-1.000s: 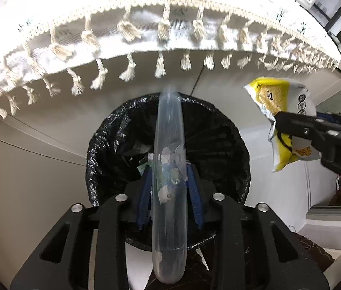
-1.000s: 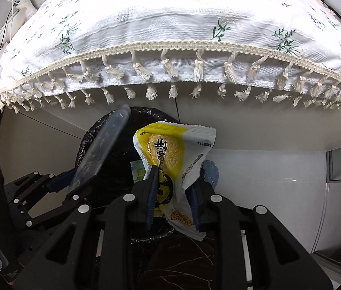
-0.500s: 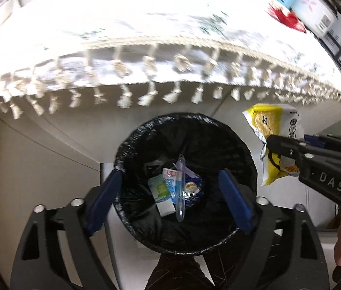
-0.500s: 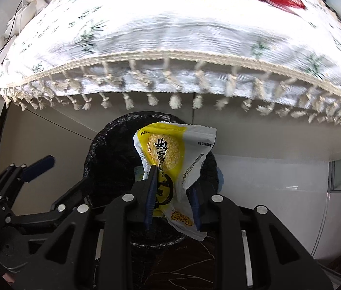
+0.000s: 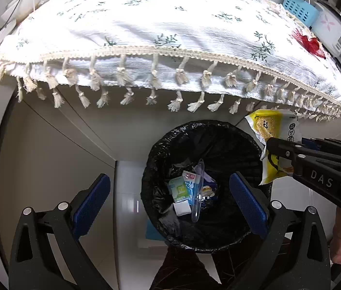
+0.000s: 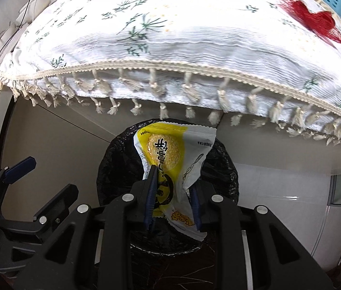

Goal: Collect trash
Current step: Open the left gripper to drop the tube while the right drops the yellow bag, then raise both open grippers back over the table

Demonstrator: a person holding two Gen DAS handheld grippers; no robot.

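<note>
I'm looking down into a round bin [image 5: 206, 244] lined with a crinkly black plastic bag. At its bottom lie a clear plastic tube [image 5: 198, 193], small white and green cartons and scraps of wrapper. My left gripper [image 5: 170, 204] hangs above it, its jaws opening and already spread wide, the ribbed blue pads [image 5: 90, 204] standing apart with nothing between them; one pad sits over the bin's right rim, the other over the pale floor to the left. Just beyond the bin, a white ribbed tablecloth [image 5: 170, 31] printed with green sprigs drops a knotted tassel fringe over the table edge, so there is little room on that side. My right gripper [image 6: 171, 193] holds a glossy yellow and white snack wrapper [image 6: 170, 149] by its lower half over the bin mouth; its jaws are narrow but opening, and both pads touch the crumpled film.
</note>
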